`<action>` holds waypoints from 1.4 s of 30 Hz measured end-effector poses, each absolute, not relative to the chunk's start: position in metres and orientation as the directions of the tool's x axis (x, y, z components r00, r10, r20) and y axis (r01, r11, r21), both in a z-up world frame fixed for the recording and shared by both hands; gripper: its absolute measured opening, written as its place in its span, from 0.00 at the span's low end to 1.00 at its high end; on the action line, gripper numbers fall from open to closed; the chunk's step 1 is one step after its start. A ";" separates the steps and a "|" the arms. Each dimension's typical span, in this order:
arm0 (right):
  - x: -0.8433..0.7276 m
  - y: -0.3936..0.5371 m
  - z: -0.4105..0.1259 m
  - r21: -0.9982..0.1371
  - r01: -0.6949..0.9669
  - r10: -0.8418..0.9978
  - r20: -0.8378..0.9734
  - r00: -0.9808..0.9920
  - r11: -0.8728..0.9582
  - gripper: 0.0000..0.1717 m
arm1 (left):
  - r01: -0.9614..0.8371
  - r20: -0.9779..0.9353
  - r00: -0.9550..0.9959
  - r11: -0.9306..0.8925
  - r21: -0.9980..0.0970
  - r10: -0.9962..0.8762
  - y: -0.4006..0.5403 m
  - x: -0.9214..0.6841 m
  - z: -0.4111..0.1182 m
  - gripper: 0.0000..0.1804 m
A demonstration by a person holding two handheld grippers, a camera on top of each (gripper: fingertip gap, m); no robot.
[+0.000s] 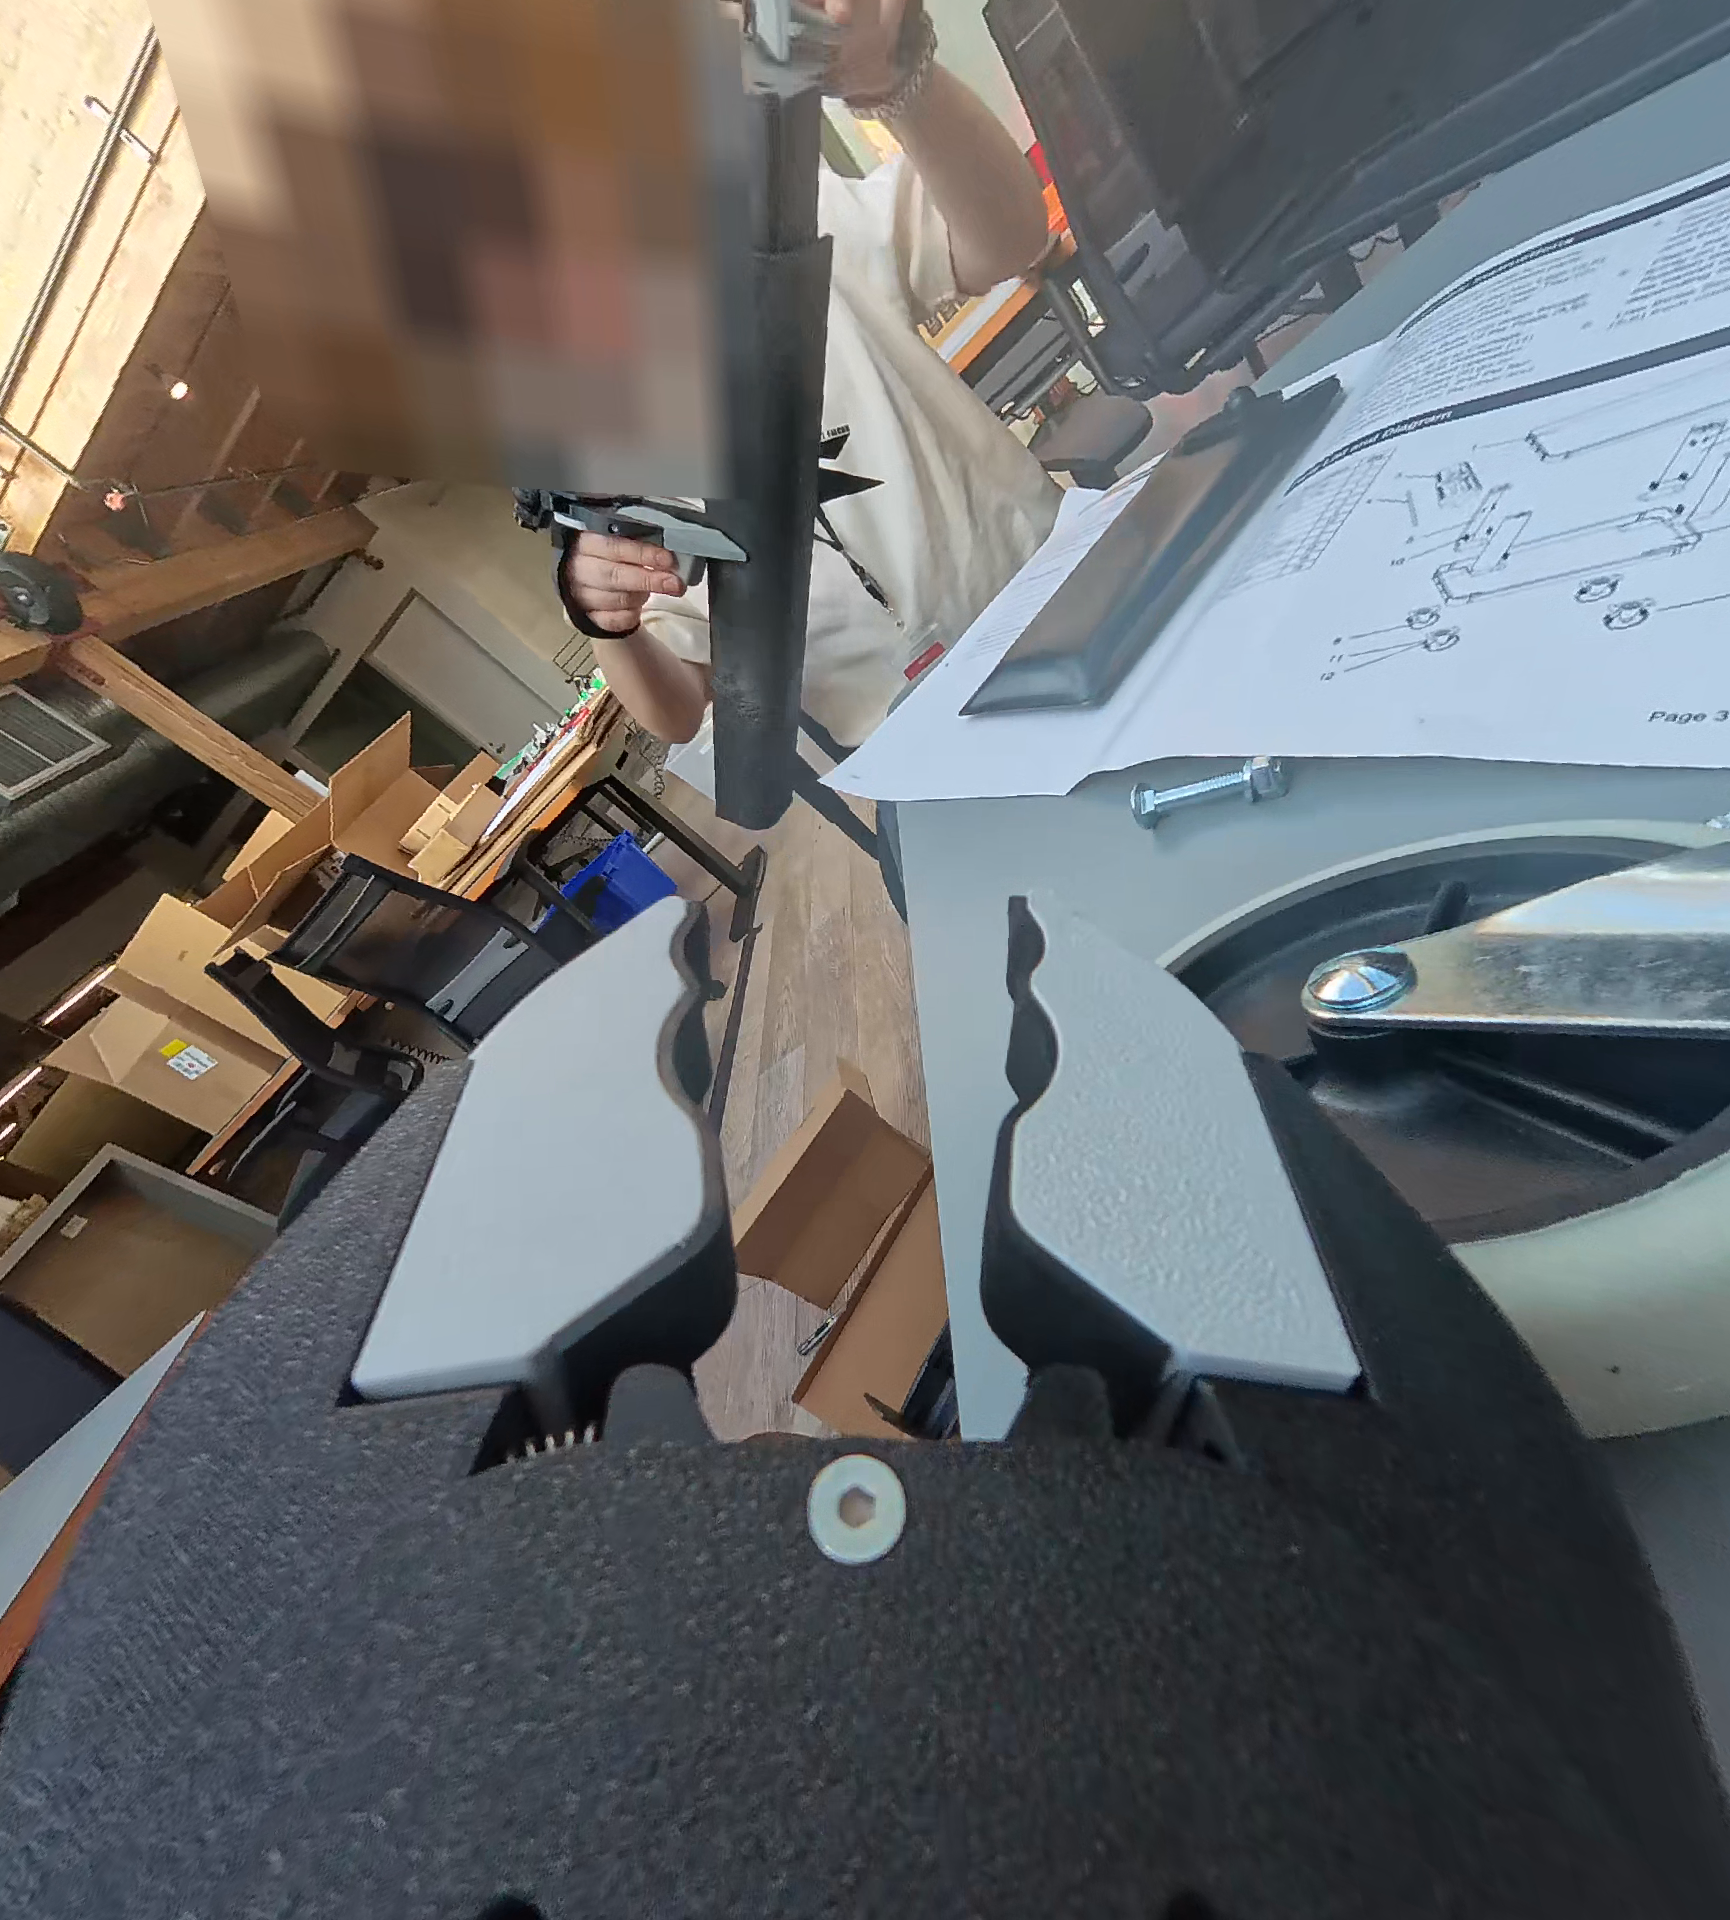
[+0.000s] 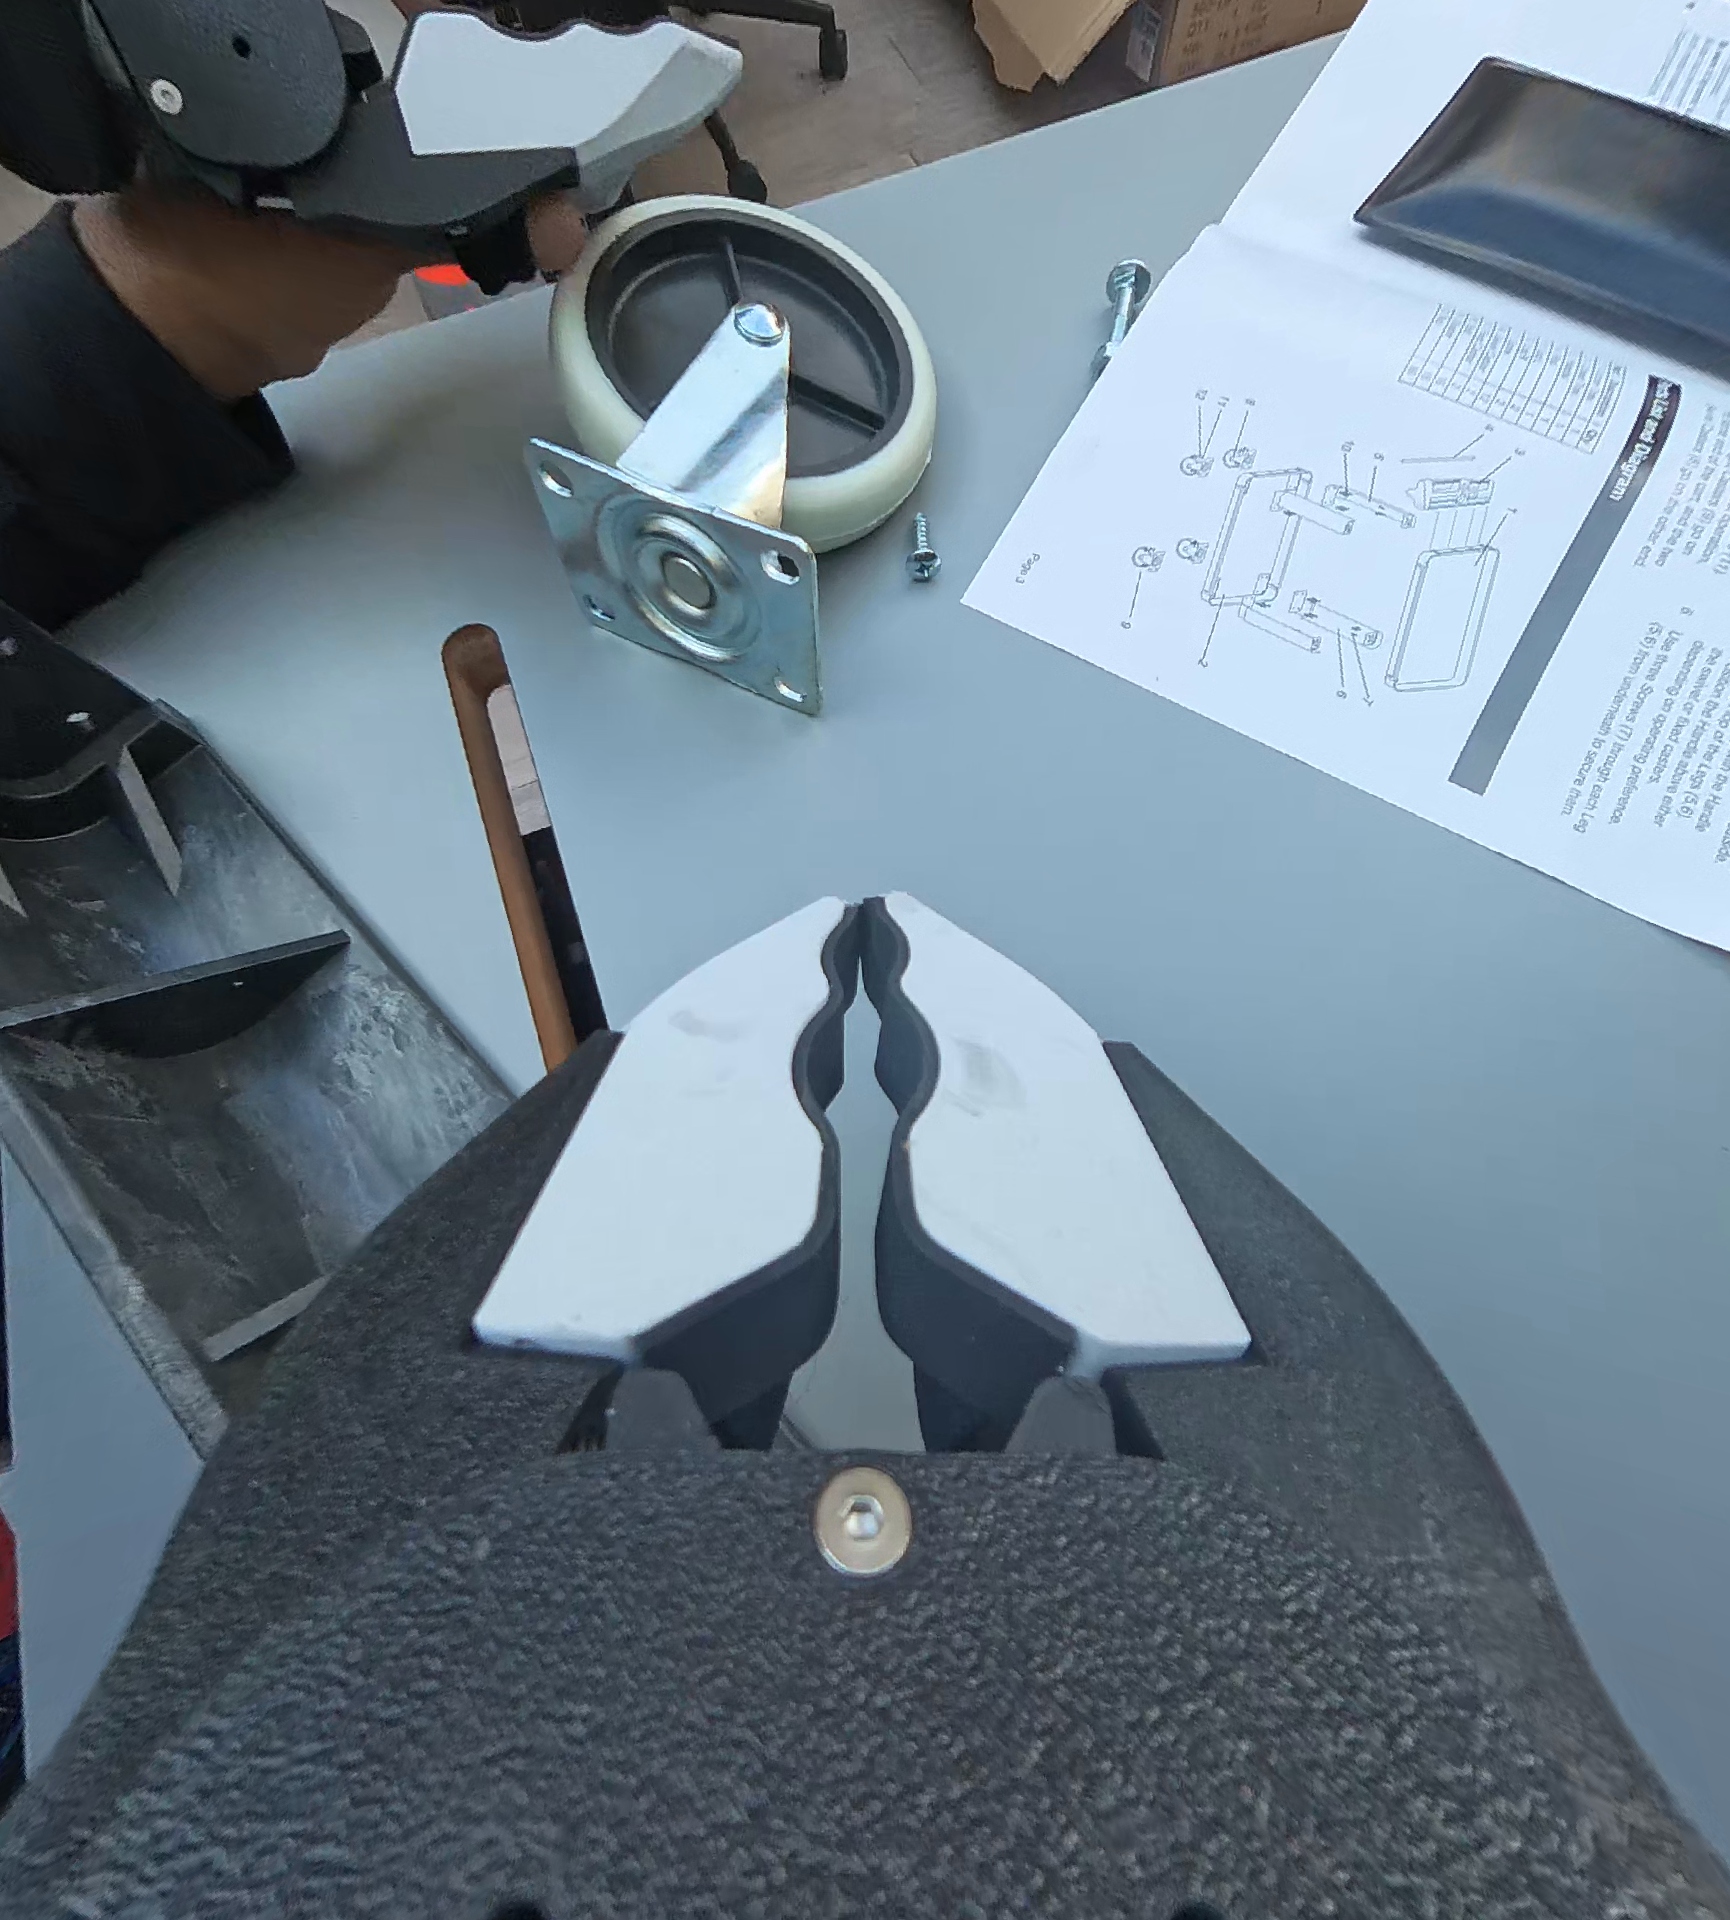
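At the table corner (image 2: 944, 831) my left claw (image 1: 856, 935) gapes beside the wheel (image 2: 747, 384), right claw (image 2: 861, 914) pinched together on nothing, so I'd square up slowly

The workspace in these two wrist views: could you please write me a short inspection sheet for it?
Surface: grey table, slot cut in it.
Job's things: caster on its side, mounting plate toward the right gripper; bolt and screw loose beside it.
Clutter: instruction sheets with a black tray on them; black metal frame at the left edge.
Grippers: left gripper open, empty, beside the caster at the table edge; right gripper shut, empty, above bare table.
Cables: nothing seen.
Surroundings: cardboard boxes, blue bin, a person holding a black pole.
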State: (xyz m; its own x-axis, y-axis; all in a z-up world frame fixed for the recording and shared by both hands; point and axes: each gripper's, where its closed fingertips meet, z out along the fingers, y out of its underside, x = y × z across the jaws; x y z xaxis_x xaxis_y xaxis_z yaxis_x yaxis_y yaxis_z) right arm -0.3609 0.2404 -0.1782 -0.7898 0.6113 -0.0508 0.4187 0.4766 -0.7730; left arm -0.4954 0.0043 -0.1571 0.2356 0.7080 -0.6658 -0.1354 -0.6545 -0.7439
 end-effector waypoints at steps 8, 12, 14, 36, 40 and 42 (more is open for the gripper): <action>-0.362 0.237 -0.184 -0.782 0.422 0.604 -0.074 -0.793 0.458 0.00 | -0.113 -0.671 0.174 -0.663 -0.740 0.720 -0.026 -0.493 -0.164 0.30; -0.361 0.234 -0.189 -0.777 0.418 0.596 -0.068 -0.800 0.471 0.00 | -0.105 -0.681 0.162 -0.674 -0.731 0.714 -0.030 -0.491 -0.169 0.30; -0.361 0.232 -0.191 -0.775 0.416 0.593 -0.066 -0.803 0.477 0.00 | -0.096 -0.698 0.154 -0.693 -0.715 0.699 -0.031 -0.492 -0.172 0.30; -0.362 0.231 -0.202 -0.760 0.431 0.589 -0.080 -0.804 0.486 0.00 | -0.036 -0.711 0.171 -0.717 -0.696 0.682 -0.036 -0.498 -0.194 0.26; -0.362 0.231 -0.202 -0.758 0.426 0.589 -0.070 -0.805 0.493 0.00 | -0.034 -0.712 0.173 -0.718 -0.695 0.680 -0.036 -0.498 -0.195 0.26; -0.362 0.231 -0.202 -0.759 0.425 0.589 -0.068 -0.805 0.494 0.00 | -0.034 -0.713 0.173 -0.719 -0.694 0.680 -0.036 -0.498 -0.195 0.26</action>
State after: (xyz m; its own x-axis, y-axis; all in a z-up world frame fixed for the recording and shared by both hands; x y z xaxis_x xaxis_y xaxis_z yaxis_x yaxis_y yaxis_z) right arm -0.3618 0.2312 -0.2017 -0.8053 0.5890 -0.0676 0.4250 0.4940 -0.7586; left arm -0.4981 -0.0362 -0.1948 0.1733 0.6795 -0.7129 -0.0339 -0.7193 -0.6939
